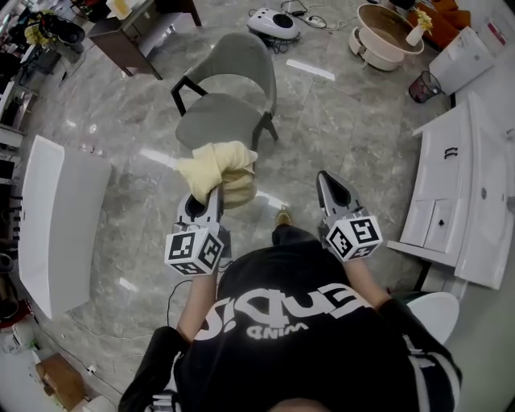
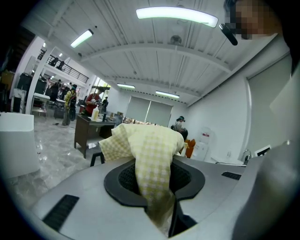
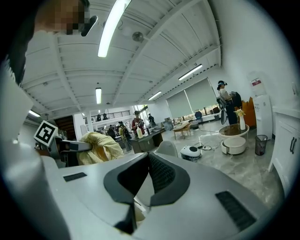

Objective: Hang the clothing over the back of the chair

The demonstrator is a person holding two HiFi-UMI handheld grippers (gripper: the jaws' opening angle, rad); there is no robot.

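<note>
A grey upholstered chair (image 1: 225, 96) with dark legs stands on the marble floor ahead of me, its back on the far side. My left gripper (image 1: 211, 191) is shut on a bunched pale yellow checked garment (image 1: 219, 169), which hangs just short of the chair's seat. In the left gripper view the cloth (image 2: 150, 150) fills the space between the jaws of the left gripper (image 2: 152, 174) and hides the chair. My right gripper (image 1: 328, 183) is level with the left one, to its right, shut and holding nothing. The right gripper view shows its jaws (image 3: 149, 161) tip to tip, the garment (image 3: 98, 147) at left, and the chair (image 3: 166, 148) beyond.
A white bench (image 1: 60, 225) lies at the left and a white cabinet (image 1: 451, 193) at the right. Beyond the chair are a robot vacuum (image 1: 273, 22) with cables, a round tub (image 1: 386, 36), a small bin (image 1: 424, 86) and a dark desk (image 1: 137, 28). People stand far off.
</note>
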